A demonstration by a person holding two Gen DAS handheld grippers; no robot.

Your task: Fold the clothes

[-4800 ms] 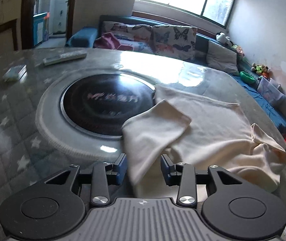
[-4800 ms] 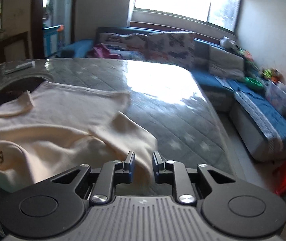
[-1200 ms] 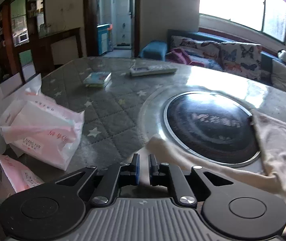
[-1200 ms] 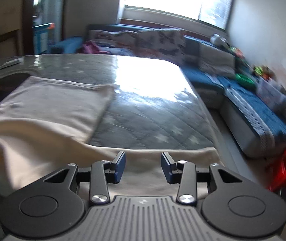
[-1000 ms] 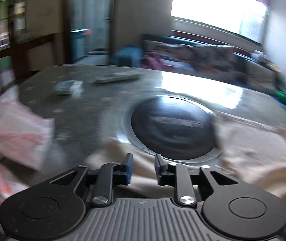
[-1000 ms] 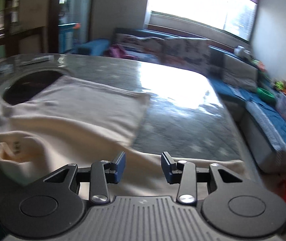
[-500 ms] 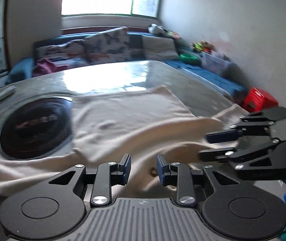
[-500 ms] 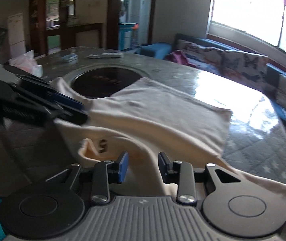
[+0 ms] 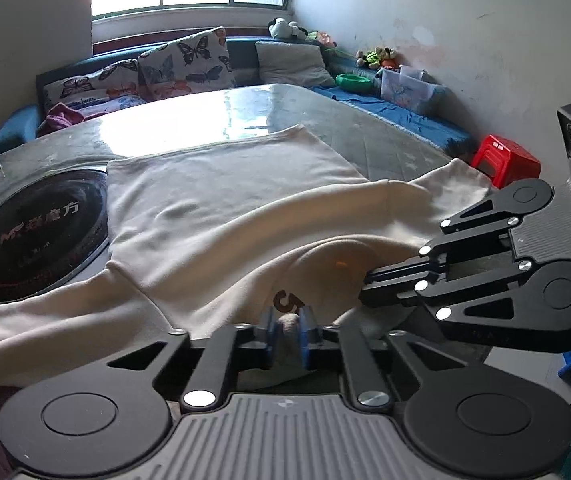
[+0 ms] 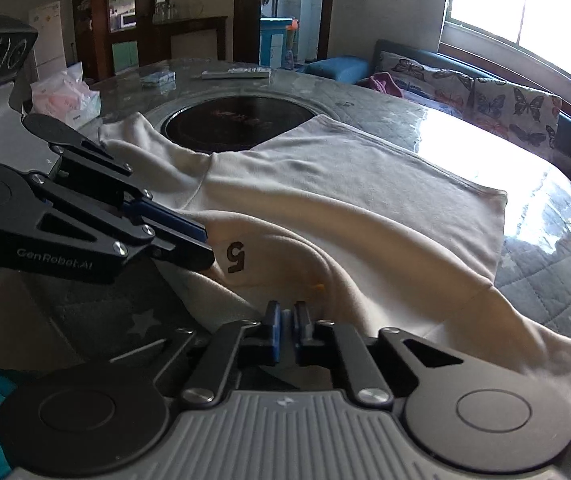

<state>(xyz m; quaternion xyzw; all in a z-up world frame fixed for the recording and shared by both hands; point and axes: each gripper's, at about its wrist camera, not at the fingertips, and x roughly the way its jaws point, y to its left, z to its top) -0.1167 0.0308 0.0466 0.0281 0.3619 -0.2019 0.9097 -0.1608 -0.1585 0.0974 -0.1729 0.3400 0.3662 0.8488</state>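
A cream long-sleeved shirt (image 9: 225, 200) lies spread over the round table, its collar at the near edge with a "5" label (image 9: 287, 300) inside. My left gripper (image 9: 287, 330) is shut on the collar's near rim just below that label. From the right, my right gripper (image 9: 365, 290) is shut on the same collar a short way along. In the right wrist view the shirt (image 10: 345, 184) runs away from me, the right gripper (image 10: 287, 332) pinches thin cloth, and the left gripper (image 10: 201, 246) grips beside the label (image 10: 235, 256). Both sleeves lie out sideways.
The table (image 9: 385, 140) has a quilted grey cover and a black cooktop disc (image 9: 33, 236) partly under the shirt. Pink tissue packs (image 10: 65, 96) and a remote (image 10: 235, 75) sit at its far side. A sofa (image 9: 189, 64) and red stool (image 9: 505, 160) stand beyond.
Both grippers were open half a second ago; they have come together at the collar and shut on it. Before that they were out at the sleeve ends.
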